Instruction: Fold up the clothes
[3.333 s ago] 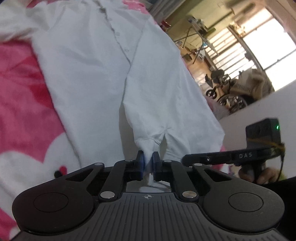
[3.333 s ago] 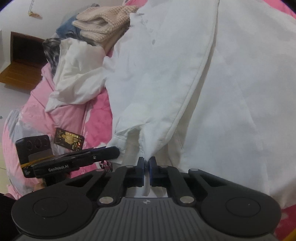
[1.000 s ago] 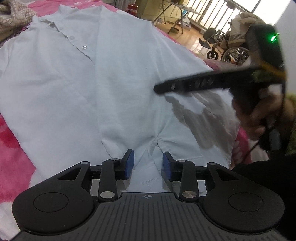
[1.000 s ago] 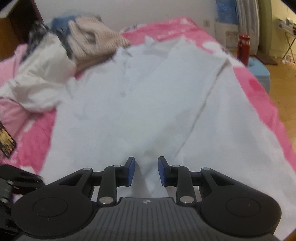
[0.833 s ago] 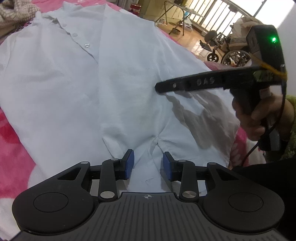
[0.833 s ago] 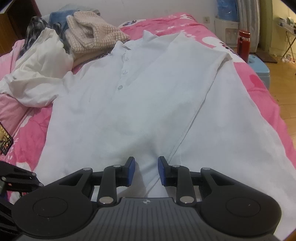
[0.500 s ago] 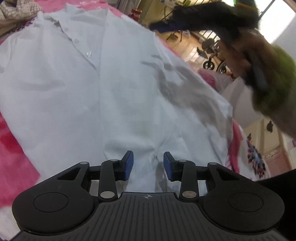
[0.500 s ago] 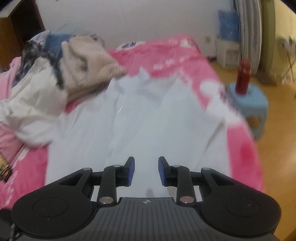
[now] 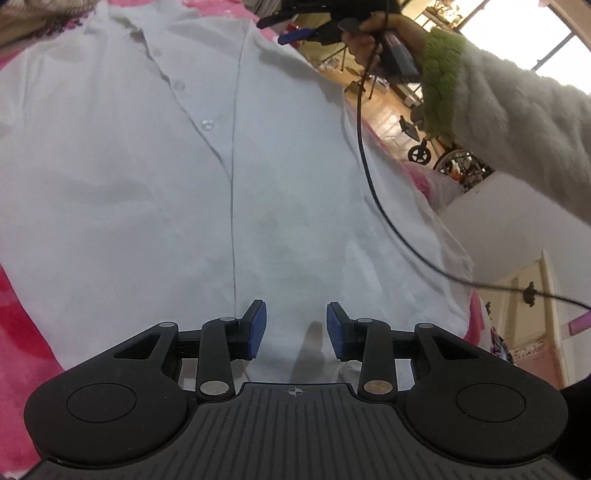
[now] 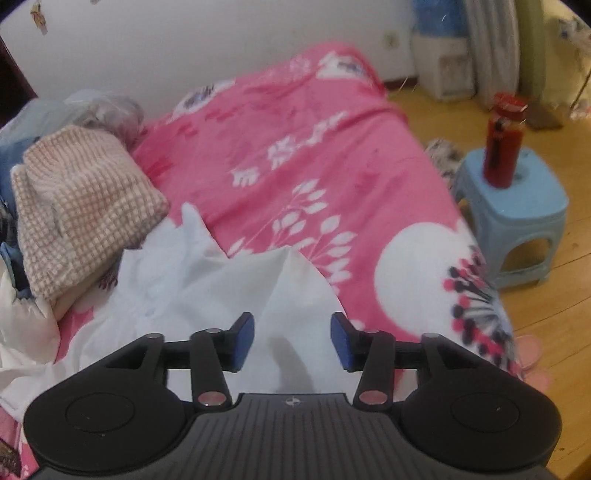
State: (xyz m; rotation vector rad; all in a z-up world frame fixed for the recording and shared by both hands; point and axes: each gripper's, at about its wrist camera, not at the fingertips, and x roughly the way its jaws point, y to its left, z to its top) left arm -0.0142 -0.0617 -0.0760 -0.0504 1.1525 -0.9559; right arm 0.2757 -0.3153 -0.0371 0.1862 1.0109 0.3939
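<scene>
A: Starting at the left wrist view: what does it give us?

B: The white shirt (image 9: 155, 192) spread flat over the pink bedspread (image 9: 14, 332), button placket running up toward the collar. The left tool (image 9: 295, 326) sits low over the hem end, blue pads apart, nothing between them. Further right, the person's hand (image 9: 373, 33) holds the right tool up near the shirt's far shoulder, with a cable (image 9: 373, 184) hanging down across the cloth and a fuzzy sleeve (image 9: 498, 110) with a green cuff.

A: And the right wrist view?

B: It shows what the other cannot: the head of the bed. On the left is a pile of clothes topped by a beige checked knit (image 10: 77, 210). In the middle, the shirt's collar and shoulder (image 10: 229, 288) lie just beyond the right tool (image 10: 291, 339), whose pads are also spread wide and empty. The bedspread there carries a white floral print.

A: The room?

B: To the right, a wooden floor (image 10: 554, 332), a light blue stool (image 10: 517, 206) with a red bottle (image 10: 502, 147) standing on it, and a white wall (image 10: 184, 44) behind. The left view alone shows wheelchairs (image 9: 436, 151) by bright windows.
</scene>
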